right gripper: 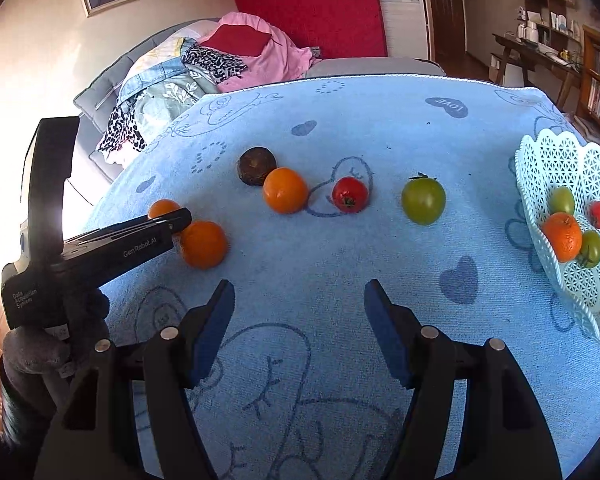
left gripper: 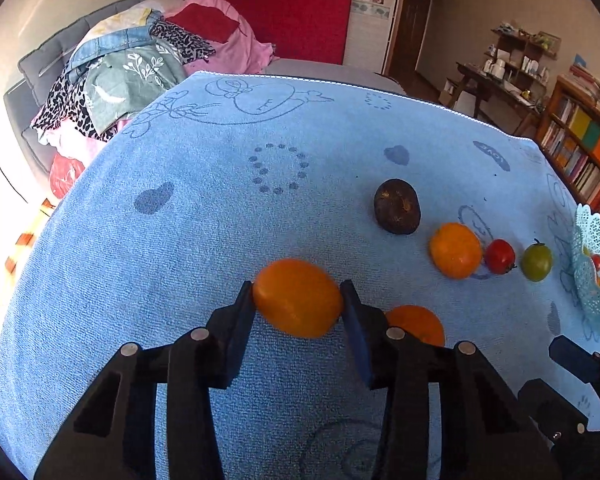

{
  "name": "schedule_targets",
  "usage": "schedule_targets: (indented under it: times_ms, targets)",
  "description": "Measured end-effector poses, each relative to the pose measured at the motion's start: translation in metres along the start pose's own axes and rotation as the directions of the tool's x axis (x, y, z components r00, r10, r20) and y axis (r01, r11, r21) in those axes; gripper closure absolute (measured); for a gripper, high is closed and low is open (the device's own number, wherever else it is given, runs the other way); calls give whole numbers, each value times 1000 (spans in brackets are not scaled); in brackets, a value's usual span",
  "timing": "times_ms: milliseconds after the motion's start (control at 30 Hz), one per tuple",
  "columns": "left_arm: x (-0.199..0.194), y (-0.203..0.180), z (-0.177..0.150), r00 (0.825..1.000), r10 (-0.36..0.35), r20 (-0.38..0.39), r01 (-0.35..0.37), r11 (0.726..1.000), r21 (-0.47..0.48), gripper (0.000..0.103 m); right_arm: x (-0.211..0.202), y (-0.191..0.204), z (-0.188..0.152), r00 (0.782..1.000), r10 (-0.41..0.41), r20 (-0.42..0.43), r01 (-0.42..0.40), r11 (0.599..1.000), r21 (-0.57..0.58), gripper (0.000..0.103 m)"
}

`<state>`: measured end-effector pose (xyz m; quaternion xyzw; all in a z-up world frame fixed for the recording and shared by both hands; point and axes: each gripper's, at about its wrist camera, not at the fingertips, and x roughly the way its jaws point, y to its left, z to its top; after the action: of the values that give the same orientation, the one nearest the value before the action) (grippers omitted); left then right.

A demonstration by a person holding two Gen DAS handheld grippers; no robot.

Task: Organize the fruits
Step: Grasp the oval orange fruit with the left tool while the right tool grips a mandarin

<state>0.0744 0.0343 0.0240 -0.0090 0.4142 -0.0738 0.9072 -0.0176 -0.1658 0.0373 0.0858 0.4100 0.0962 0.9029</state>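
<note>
My left gripper (left gripper: 298,304) is shut on an orange (left gripper: 298,303), just above the blue towel; in the right wrist view this orange (right gripper: 162,208) shows behind the left gripper (right gripper: 182,216). A second orange (left gripper: 418,324) (right gripper: 204,244) lies beside it. Further right lie a dark brown fruit (left gripper: 397,206) (right gripper: 256,166), another orange (left gripper: 456,250) (right gripper: 285,190), a red tomato (left gripper: 500,256) (right gripper: 350,195) and a green tomato (left gripper: 537,262) (right gripper: 423,201). My right gripper (right gripper: 300,300) is open and empty over the towel.
A pale lace-pattern basket (right gripper: 540,184) (left gripper: 580,276) at the towel's right edge holds an orange, green tomatoes and a red tomato. The blue towel (left gripper: 220,208) covers the table. A sofa with piled clothes (left gripper: 140,64) stands behind; bookshelves (left gripper: 580,148) are at right.
</note>
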Motion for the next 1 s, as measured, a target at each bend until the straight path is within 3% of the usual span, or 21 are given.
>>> schedule_targets:
  times_ms: [233,633,1000]
  targets:
    - [-11,6,0,999,12,44,-10,999,-39,60,13,14,4,999,30,-29,-31,999,-43,34]
    - [-23,17,-4,981,170,98,-161,983,-94,60,41,48,16,996,71,-56,-79,987,-141,34]
    - [-26,28,-4,975,201,92,-187,972,-142,60,65,61,25,994,92,-61,-101,981,-163,39]
